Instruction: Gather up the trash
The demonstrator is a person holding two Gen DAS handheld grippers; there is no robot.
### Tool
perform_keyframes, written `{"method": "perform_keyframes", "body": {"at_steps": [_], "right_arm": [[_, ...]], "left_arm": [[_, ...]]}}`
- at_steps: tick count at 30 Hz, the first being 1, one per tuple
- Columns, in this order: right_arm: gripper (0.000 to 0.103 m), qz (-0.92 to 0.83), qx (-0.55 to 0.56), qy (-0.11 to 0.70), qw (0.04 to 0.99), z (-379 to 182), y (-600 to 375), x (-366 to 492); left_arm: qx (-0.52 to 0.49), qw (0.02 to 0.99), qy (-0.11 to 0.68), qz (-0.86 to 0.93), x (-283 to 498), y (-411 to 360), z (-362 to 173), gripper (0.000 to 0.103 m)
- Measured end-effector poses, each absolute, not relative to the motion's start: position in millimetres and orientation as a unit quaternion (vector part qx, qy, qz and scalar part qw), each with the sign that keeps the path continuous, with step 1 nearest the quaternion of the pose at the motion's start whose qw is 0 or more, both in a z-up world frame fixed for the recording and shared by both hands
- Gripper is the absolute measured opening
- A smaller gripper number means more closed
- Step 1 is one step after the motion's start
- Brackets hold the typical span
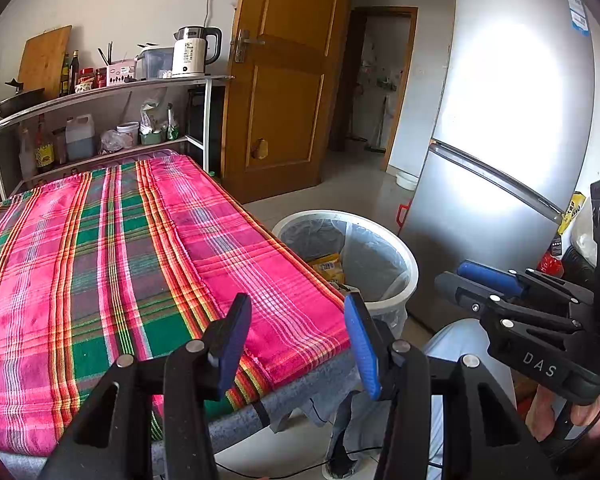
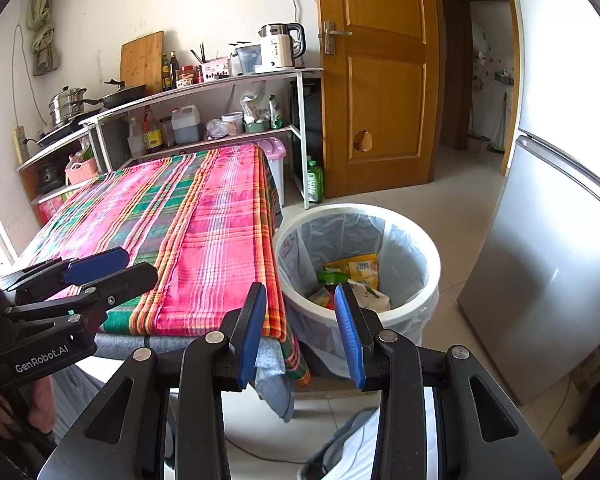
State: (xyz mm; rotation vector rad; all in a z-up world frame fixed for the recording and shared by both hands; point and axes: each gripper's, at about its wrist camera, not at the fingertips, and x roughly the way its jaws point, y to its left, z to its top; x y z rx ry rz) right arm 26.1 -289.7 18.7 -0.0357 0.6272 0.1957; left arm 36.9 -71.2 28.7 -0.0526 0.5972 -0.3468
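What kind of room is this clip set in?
Most likely a home kitchen: a tall fridge, a kettle and pans on a shelf rack, plus a lined trash bin beside a cloth-covered table.

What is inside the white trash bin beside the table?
The white trash bin has a clear liner holding a yellow wrapper, a green wrapper and pale paper scraps. Anything beneath them is hidden.

white bin [image 2: 420, 248] | clear liner, upright on floor beside table | wrappers [image 2: 358, 270] inside
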Motion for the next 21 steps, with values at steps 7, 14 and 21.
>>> {"method": "perform_keyframes", "body": {"at_steps": [7,14,21], "right_arm": [[0.037,0.096,-0.019,0.309,0.946,16.8,-288.8,25.6],[0.037,0.098,-0.019,0.309,0.946,16.3,-288.2,25.9],[0.037,0.097,-0.019,0.309,0.946,16.6,-287.9,25.8]], "left_arm": [[-0.026,0.941,0.292,-0.170,36.3,-70.8,28.7,0.050],[-0.025,0.941,0.292,-0.168,36.1,-70.6,28.7,0.050],[-0.027,0.941,0.292,-0.166,34.6,-70.8,28.8,0.050]]}}
